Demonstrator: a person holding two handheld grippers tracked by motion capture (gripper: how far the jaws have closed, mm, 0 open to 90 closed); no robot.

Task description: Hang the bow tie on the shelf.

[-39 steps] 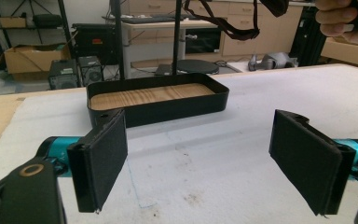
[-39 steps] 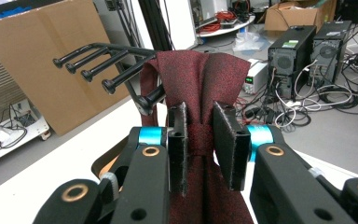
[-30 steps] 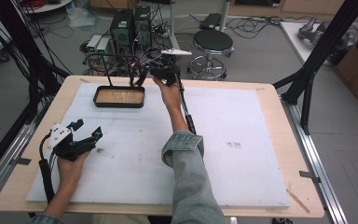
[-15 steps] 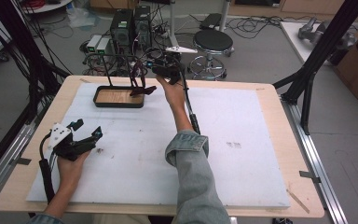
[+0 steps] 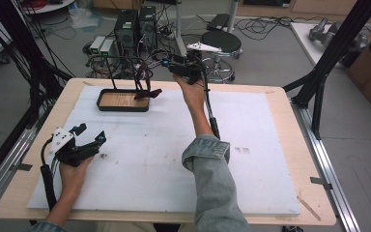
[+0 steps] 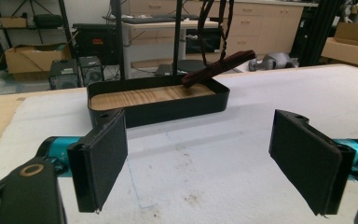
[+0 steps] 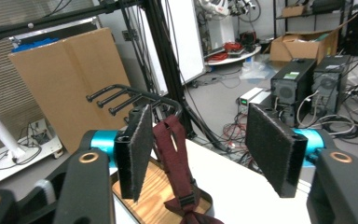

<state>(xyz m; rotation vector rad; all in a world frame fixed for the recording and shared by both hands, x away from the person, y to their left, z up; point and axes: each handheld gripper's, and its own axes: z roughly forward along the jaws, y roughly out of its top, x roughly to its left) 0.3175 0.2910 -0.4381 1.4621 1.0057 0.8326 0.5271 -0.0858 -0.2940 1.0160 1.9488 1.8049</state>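
Cluttered workshop floor lies beyond the far edge of the surface (image 5: 270,145): computer towers (image 5: 136,26), tangled cables and a round stool (image 5: 221,41). On the white mat near the far left corner stands a black tray with a wooden floor (image 5: 121,100), and from it rises a black rack (image 7: 135,95) with several pegs.

A dark red strap (image 5: 145,89) hangs from one of those pegs, its lower end with the buckle drooping onto the right end of the tray. The right tool (image 5: 171,65), held above the far edge just beside the rack, has just been opening; in the right gripper view its pads (image 7: 137,149) stand apart with the strap between them but not pressed, so the strap is released. By my reading the hanging step is finishing, and the next move calls for drawing this tool back clear of the pegs without catching the loop.

The left tool (image 5: 89,140) rests near the left edge of the surface, jaws wide apart and grasping nothing, pointed toward the tray.

What stands in the way is slight: the neighbouring pegs sit close to the right tool's left pad, and the trailing cable (image 5: 211,113) runs along the forearm (image 5: 212,169). The mat between both hands is bare apart from small marks.
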